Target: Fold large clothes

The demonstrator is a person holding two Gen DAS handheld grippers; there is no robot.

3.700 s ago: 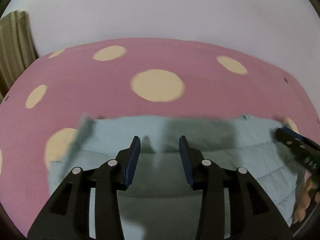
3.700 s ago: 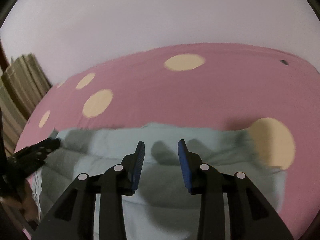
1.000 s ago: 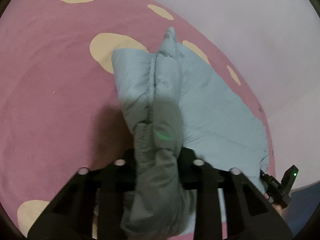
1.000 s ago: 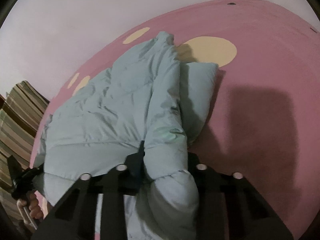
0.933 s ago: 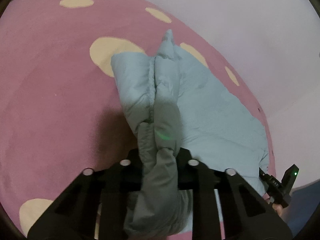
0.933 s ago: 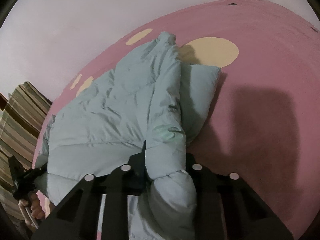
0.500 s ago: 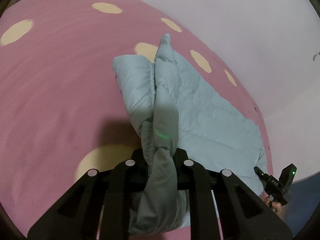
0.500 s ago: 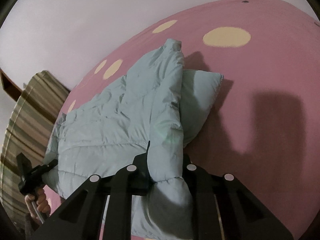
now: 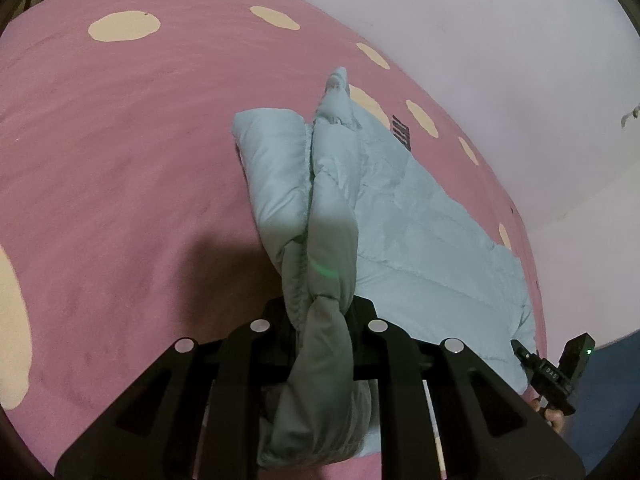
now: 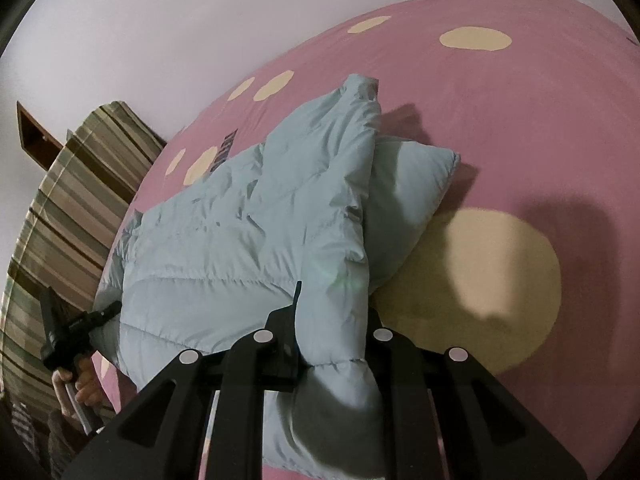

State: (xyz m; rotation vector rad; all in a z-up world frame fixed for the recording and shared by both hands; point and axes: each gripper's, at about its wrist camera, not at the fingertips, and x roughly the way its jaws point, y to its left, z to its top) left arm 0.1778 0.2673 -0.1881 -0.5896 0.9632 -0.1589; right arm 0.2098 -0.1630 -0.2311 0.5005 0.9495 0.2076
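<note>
While both your grippers clench it, the pale blue puffer jacket (image 9: 400,216) hangs mid-frame over the pink dotted bedspread (image 9: 120,160).
Left gripper (image 9: 320,312) pinches one bunched edge, right gripper (image 10: 332,320) the other.

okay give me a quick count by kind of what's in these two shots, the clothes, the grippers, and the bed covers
Light blue puffer jacket: 1
Grippers: 2, the left gripper and the right gripper, each clamped on a bunched edge of the jacket
Pink cover with cream dots: 1
Striped cover at the side: 1
Total: 5
</note>
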